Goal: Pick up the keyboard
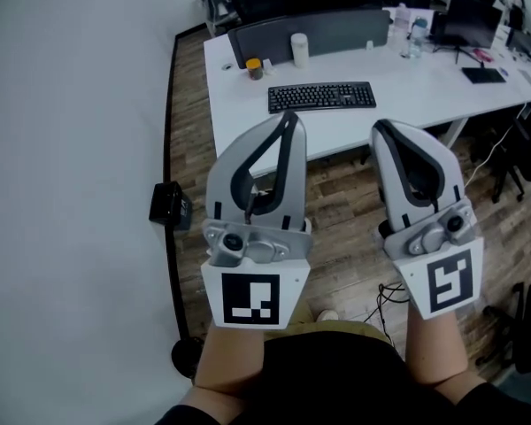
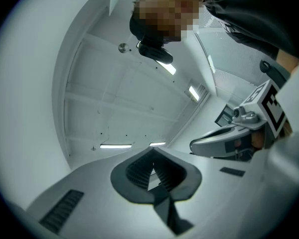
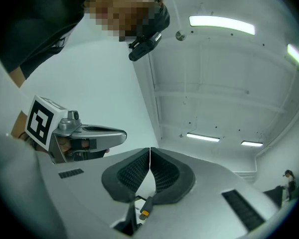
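Note:
A black keyboard (image 1: pixel 322 96) lies flat on the white desk (image 1: pixel 407 91), some way ahead of both grippers. In the head view my left gripper (image 1: pixel 289 117) and right gripper (image 1: pixel 380 127) are held side by side over the wood floor, short of the desk's near edge. Both point upward and are shut with nothing between the jaws. The left gripper view shows its closed tip (image 2: pixel 152 150) against the ceiling, with the right gripper (image 2: pixel 194 144) beside it. The right gripper view likewise shows its shut tip (image 3: pixel 149 149) and the left gripper (image 3: pixel 123 133).
On the desk behind the keyboard stand a white cup (image 1: pixel 299 50), a small orange-lidded jar (image 1: pixel 254 68) and a dark chair back (image 1: pixel 310 34). Monitors and clutter fill the desk's right end. A black box (image 1: pixel 170 205) sits at the wall's foot. Cables (image 1: pixel 389 295) trail on the floor.

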Available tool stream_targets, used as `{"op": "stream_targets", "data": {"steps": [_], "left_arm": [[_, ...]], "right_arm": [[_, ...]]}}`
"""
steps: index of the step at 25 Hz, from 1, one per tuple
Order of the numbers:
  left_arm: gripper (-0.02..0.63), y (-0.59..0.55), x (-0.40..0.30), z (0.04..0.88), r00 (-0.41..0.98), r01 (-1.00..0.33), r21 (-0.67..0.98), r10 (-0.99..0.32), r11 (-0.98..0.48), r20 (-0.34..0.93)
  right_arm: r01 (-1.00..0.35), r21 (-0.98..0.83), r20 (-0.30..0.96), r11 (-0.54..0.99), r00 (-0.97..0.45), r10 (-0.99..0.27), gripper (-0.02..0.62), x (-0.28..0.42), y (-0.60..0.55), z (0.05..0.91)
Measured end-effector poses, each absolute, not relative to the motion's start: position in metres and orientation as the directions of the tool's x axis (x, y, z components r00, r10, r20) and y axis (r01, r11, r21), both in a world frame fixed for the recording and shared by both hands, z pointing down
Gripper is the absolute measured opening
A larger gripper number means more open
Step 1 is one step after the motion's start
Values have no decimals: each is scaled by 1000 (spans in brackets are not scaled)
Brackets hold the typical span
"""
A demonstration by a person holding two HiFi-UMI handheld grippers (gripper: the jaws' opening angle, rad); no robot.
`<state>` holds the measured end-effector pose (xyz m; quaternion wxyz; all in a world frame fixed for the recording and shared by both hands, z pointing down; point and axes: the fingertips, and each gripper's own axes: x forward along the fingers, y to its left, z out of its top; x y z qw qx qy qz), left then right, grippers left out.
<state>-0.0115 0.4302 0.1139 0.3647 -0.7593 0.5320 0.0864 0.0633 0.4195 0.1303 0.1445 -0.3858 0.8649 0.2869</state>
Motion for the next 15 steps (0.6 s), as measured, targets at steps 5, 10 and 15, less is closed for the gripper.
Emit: {"op": "stream_targets", "data": {"steps": [5,10,15], "left_arm": [[6,420,-10,118,409,-876,-454,-751,-164,-519],[6,395,-7,125,414,-874,-454,-753,-172,-512],[6,361,-5,135,422,-870,-457,-757,-184,-499]], "right_arm": [[-740,400,-463,541,-673,-577,29,65,412,133],[-744,400,-456,536,-668,-588,29,68,389,139],[-749,392,-447,534,-663,-601,29,72,356,149]]}}
